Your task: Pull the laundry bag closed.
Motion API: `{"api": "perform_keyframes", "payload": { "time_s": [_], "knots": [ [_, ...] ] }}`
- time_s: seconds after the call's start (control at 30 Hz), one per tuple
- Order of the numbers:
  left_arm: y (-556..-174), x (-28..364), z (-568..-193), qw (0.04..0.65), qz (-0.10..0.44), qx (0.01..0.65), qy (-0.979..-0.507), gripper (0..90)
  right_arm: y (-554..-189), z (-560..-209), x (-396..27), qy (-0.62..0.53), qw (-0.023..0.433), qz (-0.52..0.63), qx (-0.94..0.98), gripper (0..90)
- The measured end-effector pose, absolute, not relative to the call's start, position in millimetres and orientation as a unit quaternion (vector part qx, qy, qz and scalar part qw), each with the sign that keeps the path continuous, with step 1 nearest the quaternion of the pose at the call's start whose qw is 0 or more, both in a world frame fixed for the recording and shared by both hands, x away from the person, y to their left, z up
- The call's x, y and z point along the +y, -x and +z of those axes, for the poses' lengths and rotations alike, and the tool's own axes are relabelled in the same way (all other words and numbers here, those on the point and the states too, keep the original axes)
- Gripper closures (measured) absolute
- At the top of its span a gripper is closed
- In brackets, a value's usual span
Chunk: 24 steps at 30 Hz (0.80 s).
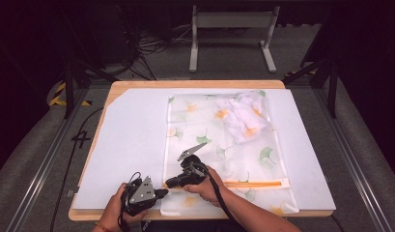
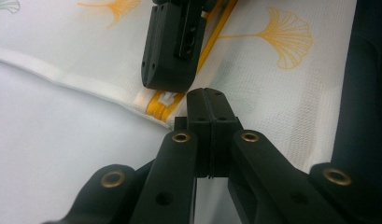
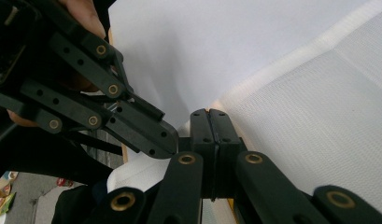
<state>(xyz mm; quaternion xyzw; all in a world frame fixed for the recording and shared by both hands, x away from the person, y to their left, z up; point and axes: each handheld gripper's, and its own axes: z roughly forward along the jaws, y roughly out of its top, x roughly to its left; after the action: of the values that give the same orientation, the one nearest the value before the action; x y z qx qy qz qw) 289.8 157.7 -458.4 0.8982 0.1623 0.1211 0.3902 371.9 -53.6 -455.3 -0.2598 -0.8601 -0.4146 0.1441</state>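
Mesh laundry bag (image 1: pixel 224 145): both hand-held grippers, left (image 1: pixel 162 193) and right (image 1: pixel 167 184), clenched tip-to-tip at its zipper end

A white mesh bag (image 1: pixel 224 154) printed with yellow and green leaves lies flat on the bench, its orange zipper (image 1: pixel 253 183) near the front edge, crumpled cloth (image 1: pixel 244 113) inside at the far end.

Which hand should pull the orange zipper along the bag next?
Probably the right. The right gripper sits on the mesh bag at the near-left end of the orange zipper, which runs away to its right. The left gripper is at the bag's edge, suited to steadying it.
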Motion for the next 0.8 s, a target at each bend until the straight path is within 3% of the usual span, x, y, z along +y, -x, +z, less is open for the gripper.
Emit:
{"api": "perform_keyframes", "payload": {
  "time_s": [0.8],
  "knots": [
    [-290.8,156.4,-458.2,0.386,0.109,0.185,-0.897,90.0,-365.7,-450.3,-59.1,0.237,0.135,-0.409,-0.871,90.0]
  ]
}}
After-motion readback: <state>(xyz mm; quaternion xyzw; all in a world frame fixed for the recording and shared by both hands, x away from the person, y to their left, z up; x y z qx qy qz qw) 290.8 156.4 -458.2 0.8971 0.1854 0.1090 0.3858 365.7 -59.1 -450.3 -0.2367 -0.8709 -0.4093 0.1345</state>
